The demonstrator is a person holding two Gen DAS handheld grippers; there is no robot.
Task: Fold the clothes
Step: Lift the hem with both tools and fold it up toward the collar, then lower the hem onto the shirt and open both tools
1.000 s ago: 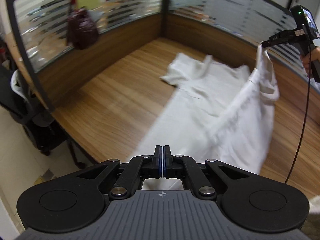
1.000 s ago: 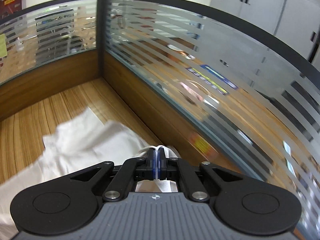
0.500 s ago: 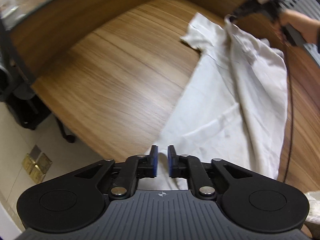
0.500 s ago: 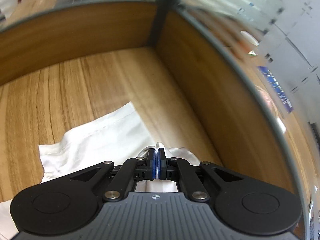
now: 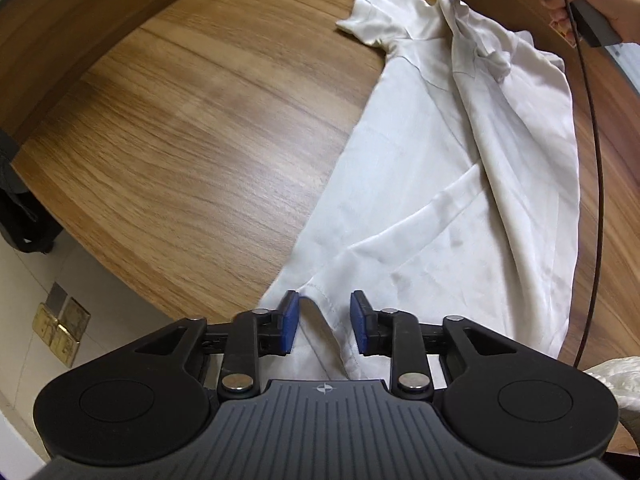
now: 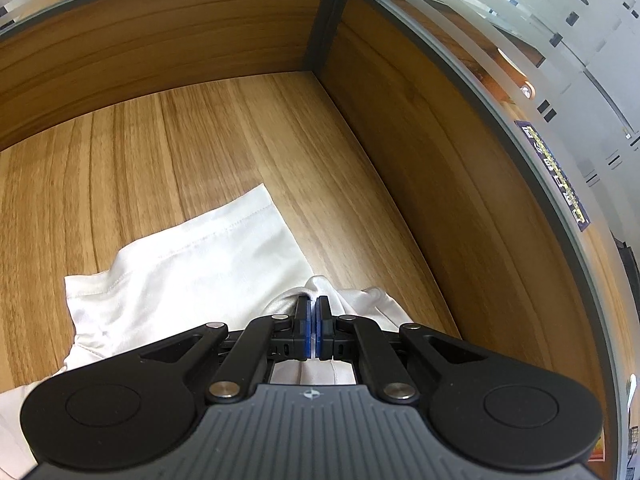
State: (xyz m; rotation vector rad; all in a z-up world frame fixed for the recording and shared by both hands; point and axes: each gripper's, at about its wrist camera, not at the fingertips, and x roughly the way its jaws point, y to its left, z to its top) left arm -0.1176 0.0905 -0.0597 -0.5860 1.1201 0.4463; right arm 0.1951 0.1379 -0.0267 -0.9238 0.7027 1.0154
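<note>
The left gripper [image 5: 324, 328] stands with its blue-padded fingers spread apart over the near hem of the white shirt [image 5: 460, 184], a fold of hem lying between them without being pinched. The right gripper [image 6: 313, 330] is clamped on a bunch of the shirt's fabric near the collar end, holding it just above the wooden table [image 5: 192, 128]; its black cable [image 5: 596, 168] trails down the shirt's right side. The shirt lies lengthwise on the table, one short sleeve spread flat toward the far corner, its right side folded over the middle. Wood-and-glass partitions [image 6: 460, 152] enclose the table.
</note>
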